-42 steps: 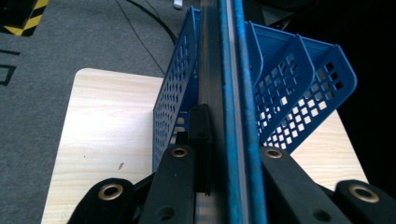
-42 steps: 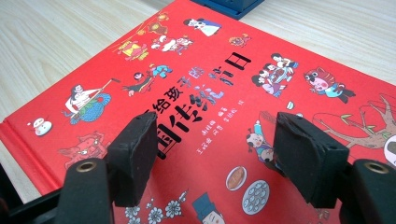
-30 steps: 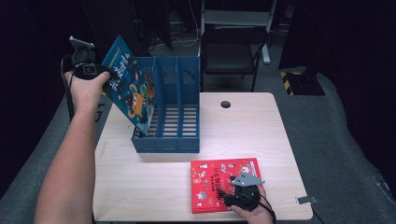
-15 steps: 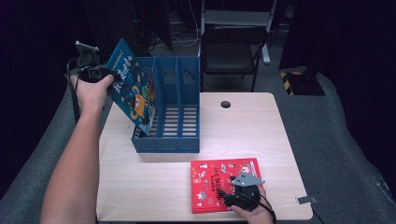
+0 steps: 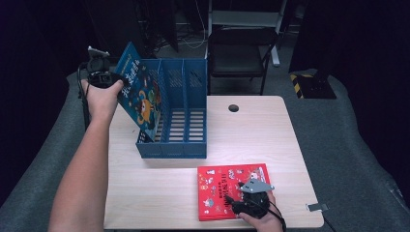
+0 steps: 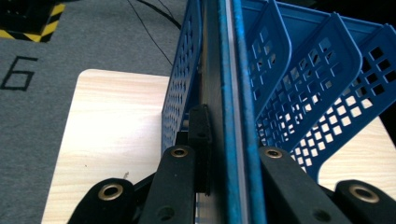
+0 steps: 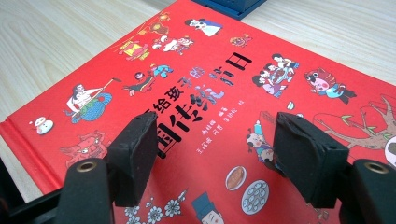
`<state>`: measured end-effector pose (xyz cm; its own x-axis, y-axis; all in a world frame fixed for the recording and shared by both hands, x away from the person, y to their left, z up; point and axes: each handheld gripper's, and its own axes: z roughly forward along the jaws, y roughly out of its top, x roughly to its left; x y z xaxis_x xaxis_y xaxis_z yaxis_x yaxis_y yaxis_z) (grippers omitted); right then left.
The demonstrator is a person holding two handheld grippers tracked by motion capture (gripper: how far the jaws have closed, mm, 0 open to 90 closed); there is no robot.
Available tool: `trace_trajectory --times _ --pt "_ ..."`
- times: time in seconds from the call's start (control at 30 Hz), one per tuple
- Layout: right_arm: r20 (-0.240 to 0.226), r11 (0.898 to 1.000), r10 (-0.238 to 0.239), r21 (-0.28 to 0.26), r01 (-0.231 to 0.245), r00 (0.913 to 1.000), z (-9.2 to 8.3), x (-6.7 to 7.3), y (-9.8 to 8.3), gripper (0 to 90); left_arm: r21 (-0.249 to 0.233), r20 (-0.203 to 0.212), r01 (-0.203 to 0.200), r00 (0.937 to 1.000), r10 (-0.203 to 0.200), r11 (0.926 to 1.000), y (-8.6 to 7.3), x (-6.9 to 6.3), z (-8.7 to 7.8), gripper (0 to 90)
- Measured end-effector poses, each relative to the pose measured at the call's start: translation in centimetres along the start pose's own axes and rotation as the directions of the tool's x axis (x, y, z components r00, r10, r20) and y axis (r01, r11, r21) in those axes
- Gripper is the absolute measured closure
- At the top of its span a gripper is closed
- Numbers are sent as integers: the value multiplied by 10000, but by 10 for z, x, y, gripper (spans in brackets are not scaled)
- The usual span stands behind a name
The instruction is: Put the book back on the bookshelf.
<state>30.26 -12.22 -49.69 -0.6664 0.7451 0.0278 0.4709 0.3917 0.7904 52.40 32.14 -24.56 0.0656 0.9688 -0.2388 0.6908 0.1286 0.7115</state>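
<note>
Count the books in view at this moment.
2. A blue picture book is clamped in the left gripper, tilted into the leftmost slot of the blue file rack. A red picture book lies flat under the right gripper.

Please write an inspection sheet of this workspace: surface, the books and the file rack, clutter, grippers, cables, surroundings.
Surface: light wooden table with a round hole near the far edge.
Job's things: blue book tilted, lower edge in the leftmost slot of the blue file rack; red book flat on the table, near edge.
Clutter: small grey piece at the table's near right corner.
Grippers: left gripper shut on the blue book; right gripper open, jaws over the red book's cover.
Cables: black cable trails from each gripper; more lie on the floor behind.
Surroundings: dark room, grey floor, black chair behind the table, yellow-black striped marking.
</note>
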Motion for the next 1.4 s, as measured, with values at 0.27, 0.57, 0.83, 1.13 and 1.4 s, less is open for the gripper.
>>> trace_trajectory --times 0.27,0.57,0.83,1.13,1.4 --pt "-9 10000 -25 -20 25 10000 0 0 0 308 89 -405 -387 9984 391 9992 -1 -7 5 826" --pt "20 10000 -53 -22 53 10000 0 0 0 308 253 -700 -543 9960 559 9982 -3 -10 15 826" --pt "-40 10000 33 -22 -33 10000 0 0 -1 309 384 -1088 -879 9898 916 9954 -7 -14 23 826" --pt "-7 9999 -104 -63 104 9999 0 0 -1 309 378 -1058 -753 9913 789 9964 -10 -13 30 825" --pt "-63 10000 -89 -44 89 9999 0 -1 -1 309 392 -1042 -692 9919 729 9968 -15 -11 38 824"
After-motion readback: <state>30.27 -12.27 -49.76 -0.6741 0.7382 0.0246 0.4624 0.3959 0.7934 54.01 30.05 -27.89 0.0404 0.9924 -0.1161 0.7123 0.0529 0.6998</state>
